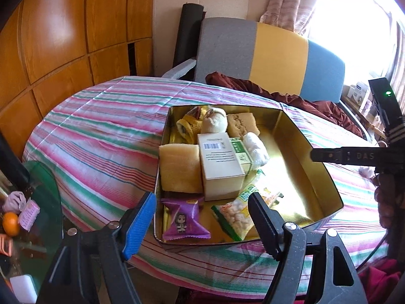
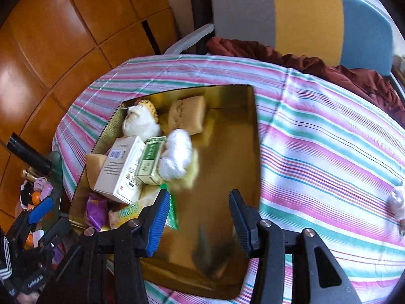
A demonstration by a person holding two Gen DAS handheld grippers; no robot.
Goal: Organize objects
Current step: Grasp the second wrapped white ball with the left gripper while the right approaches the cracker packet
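I am holding my right claw (image 2: 197, 217) over the bare right half of the gold tin (image 2: 255, 136), pointing steeply down, jaws parted with nothing between them. My left claw (image 1: 202, 217) is hovering at the tin's near edge, jaws released and empty too, with the purple snack packet (image 1: 186, 219) and the green puffed-snack bag (image 1: 235, 215) lying just beyond its pads.

Most things are already sitting in the tin, crowded on its left side: the white box (image 2: 119, 167), the green carton (image 2: 149, 162) leaning against it, the white wad (image 2: 177, 157) touching the carton.

What I am judging still out of place is the small white fluffy thing (image 2: 398, 202) on the striped cloth of the worktop (image 2: 329, 131). It is lying far out to the right of my right claw, well apart from the tin; I cannot tell its long axis. My right claw is the nearer one, so I am expecting to swing it rightward, away from the tin, to fetch it.
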